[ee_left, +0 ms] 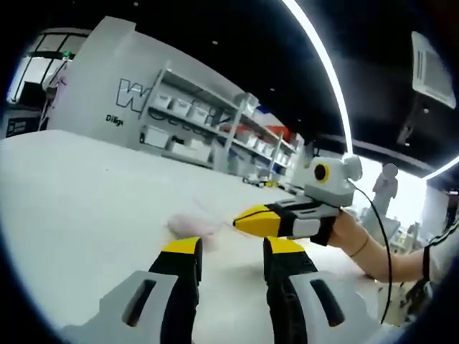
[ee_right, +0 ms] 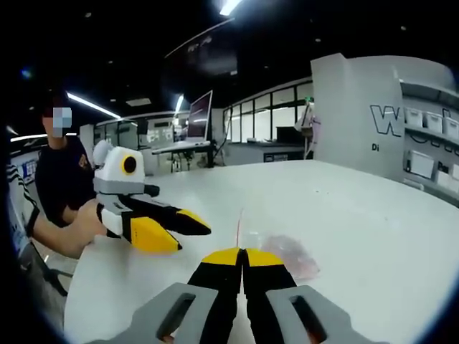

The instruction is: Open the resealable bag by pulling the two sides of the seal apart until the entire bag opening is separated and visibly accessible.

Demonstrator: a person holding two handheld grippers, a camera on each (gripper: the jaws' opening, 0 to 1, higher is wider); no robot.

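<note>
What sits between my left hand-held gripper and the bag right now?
Nothing visible. The left hand-held gripper has bare white table ahead of it up to the bag; the right hand-held gripper is beside the bag, not across that path.

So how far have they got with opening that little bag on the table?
Nothing looks done yet. The resealable bag lies flat on the white table, apparently still sealed, though it is blurry. In hand: the approach. The left gripper has its jaws apart just short of the bag; the right gripper has its jaws together near it, gripping nothing. Left: grasping both sides of the seal and pulling them apart.
</note>
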